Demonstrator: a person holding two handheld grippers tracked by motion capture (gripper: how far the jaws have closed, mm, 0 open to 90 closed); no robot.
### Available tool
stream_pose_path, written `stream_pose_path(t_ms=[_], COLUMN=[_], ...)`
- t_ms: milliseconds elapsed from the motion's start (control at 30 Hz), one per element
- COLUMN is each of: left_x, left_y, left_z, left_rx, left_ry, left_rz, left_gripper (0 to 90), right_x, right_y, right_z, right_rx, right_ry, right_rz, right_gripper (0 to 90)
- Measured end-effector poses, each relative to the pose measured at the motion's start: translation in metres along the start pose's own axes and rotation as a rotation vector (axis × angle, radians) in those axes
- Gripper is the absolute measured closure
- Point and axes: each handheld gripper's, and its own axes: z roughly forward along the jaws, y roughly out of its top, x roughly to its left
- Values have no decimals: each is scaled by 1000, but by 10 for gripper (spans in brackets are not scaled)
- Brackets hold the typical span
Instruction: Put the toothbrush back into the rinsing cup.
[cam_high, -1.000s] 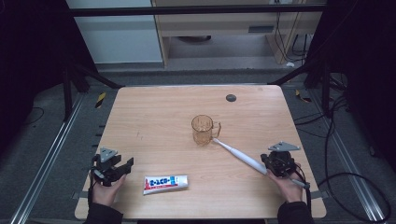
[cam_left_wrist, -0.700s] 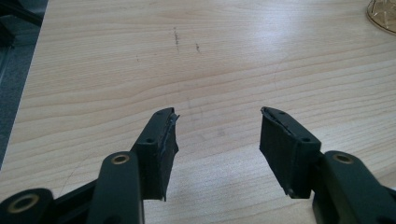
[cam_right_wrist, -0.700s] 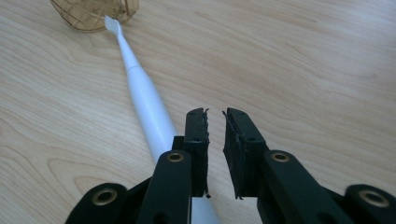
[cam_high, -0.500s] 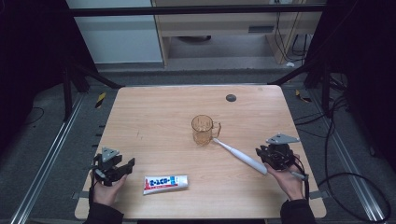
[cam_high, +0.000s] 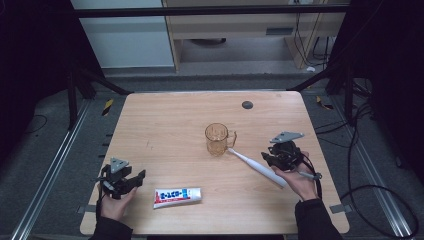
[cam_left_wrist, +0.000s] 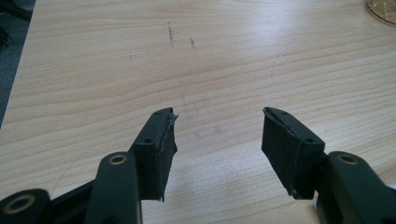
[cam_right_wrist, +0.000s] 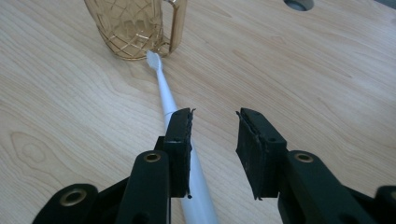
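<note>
A clear amber mug (cam_high: 217, 139) stands mid-table. A white toothbrush (cam_high: 257, 167) lies flat on the wood, its head (cam_right_wrist: 153, 59) against the foot of the mug (cam_right_wrist: 133, 25). My right gripper (cam_high: 268, 158) hovers over the brush handle. Its jaws have just been opening and stand open (cam_right_wrist: 215, 126) with nothing between them; the handle (cam_right_wrist: 163, 88) runs under the left-hand jaw. A toothpaste tube (cam_high: 177, 196) lies near the front edge. Left of it, my left gripper (cam_high: 136, 179) stays open (cam_left_wrist: 217, 123) above bare wood.
The wooden table (cam_high: 165, 125) has a dark round hole (cam_high: 247, 105) at the far right. Metal rails and cables run on the floor on both sides. The mug's rim (cam_left_wrist: 383, 9) shows at the top right of the left gripper view.
My right gripper has risen and moved away from the front edge, toward the mug along the toothbrush, and its jaws have opened. The left gripper, tube, mug and toothbrush are where they were.
</note>
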Motion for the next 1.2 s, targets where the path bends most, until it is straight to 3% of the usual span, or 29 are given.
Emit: stream_pose_path(t_ms=[300, 1200], left_x=[-2, -2], left_y=[0, 0], left_z=[2, 3], left_rx=[5, 14], left_ry=[-1, 0], left_rz=[11, 21], left_gripper=[432, 432], right_x=[5, 12], right_y=[15, 15], right_z=[23, 59], right_rx=[92, 226], right_ry=[44, 99], right_rz=[-41, -68], right_gripper=[633, 585])
